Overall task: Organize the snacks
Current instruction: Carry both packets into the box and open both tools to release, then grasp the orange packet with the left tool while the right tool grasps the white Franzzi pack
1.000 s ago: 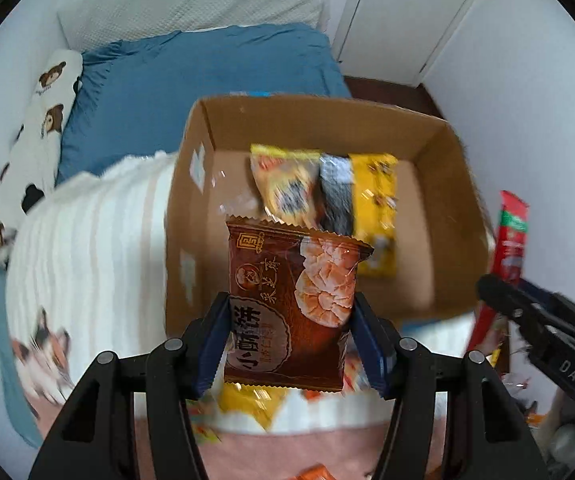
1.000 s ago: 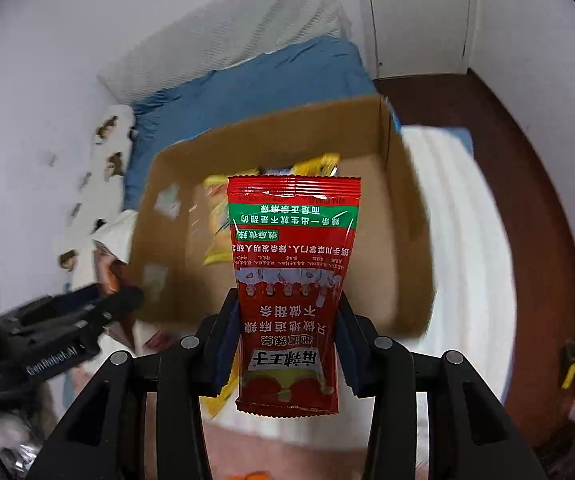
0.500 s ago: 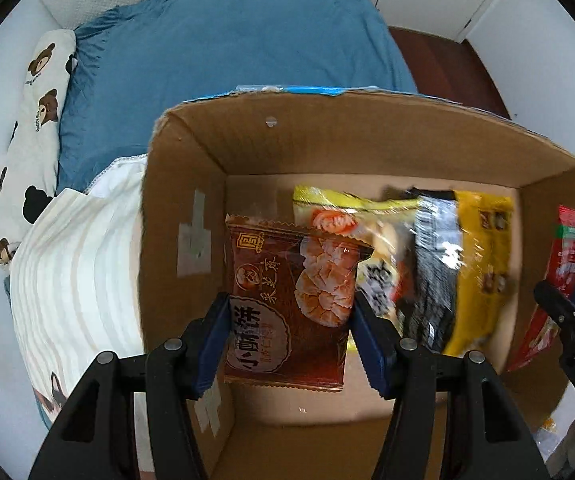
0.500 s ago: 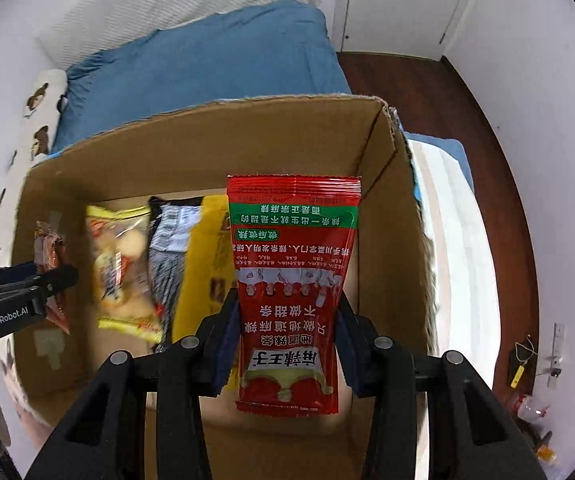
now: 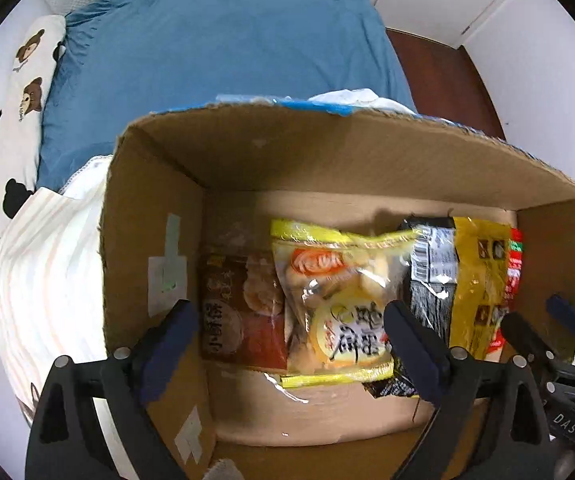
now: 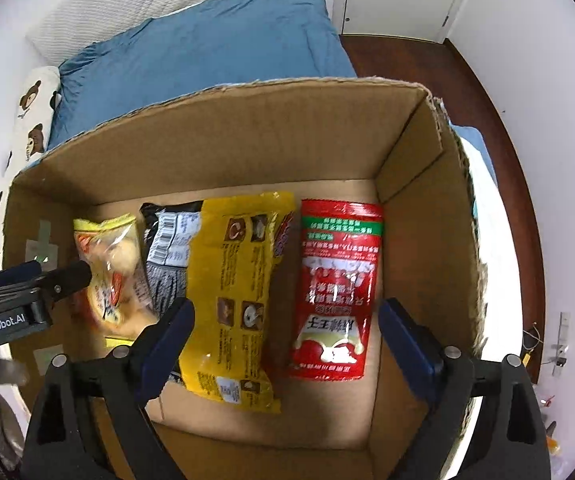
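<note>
Brown packet (image 5: 243, 308) shows only from the left, both tools (image 5: 287, 332) (image 6: 283, 328) spread wide, gripping nothing.

matt cardboard box (image 6: 419, 216) holds glossy plastic packets (image 6: 335, 292).

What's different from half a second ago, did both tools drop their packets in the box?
Yes. The left tool has opened and let go of the brown packet, now lying at the left end of the row. The right tool has opened and released the red packet, now lying at the right end. The cardboard box and the yellow-clear, black and yellow packets stayed put.
</note>
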Tool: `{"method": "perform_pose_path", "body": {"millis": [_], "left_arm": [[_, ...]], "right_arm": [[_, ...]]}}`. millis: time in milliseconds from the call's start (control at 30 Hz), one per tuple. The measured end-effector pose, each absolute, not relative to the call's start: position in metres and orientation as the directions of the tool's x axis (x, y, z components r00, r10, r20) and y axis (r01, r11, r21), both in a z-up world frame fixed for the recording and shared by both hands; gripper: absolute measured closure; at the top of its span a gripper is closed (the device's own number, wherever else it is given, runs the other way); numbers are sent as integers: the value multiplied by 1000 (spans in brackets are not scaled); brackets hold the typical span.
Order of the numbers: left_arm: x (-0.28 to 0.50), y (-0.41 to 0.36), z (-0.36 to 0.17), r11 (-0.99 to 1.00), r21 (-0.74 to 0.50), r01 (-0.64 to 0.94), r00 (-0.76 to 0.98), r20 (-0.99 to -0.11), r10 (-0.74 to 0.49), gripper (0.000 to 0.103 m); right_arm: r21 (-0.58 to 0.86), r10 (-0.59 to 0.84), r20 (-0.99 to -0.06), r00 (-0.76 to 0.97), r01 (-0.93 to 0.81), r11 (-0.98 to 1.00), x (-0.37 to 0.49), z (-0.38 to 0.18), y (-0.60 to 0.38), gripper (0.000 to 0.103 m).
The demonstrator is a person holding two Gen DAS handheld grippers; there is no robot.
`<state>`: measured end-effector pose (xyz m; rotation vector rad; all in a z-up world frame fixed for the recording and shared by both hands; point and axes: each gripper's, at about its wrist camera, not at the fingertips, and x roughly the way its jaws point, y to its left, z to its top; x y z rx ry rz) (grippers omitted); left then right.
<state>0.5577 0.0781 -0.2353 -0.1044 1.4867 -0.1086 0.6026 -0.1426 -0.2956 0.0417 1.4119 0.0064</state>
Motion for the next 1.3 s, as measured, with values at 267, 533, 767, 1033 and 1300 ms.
{"method": "perform_pose_path", "body": {"millis": [267, 533, 767, 1033, 1300], "left_arm": [[516, 80, -210, 987, -159, -26, 161, -975, -152, 7], [442, 79, -165, 989, -149, -18, 326, -936, -135, 7], [385, 77, -125, 991, -136, 9, 440, -889, -126, 7], [323, 72, -78, 990, -135, 43, 539, -831, -137, 7], [260, 72, -71, 990, -136, 32, 550, -825, -131, 7]], "right_arm": [[80, 73, -974, 213, 25, 997, 567, -279, -142, 7], [82, 77, -952, 297, 5, 997, 511, -255, -138, 7], [79, 83, -918, 388, -26, 996, 455, -218, -130, 7], [99, 104, -863, 494, -35, 994, 394, -163, -130, 7], [175, 151, -859, 489, 3, 985, 327, -151, -150, 7]]}}
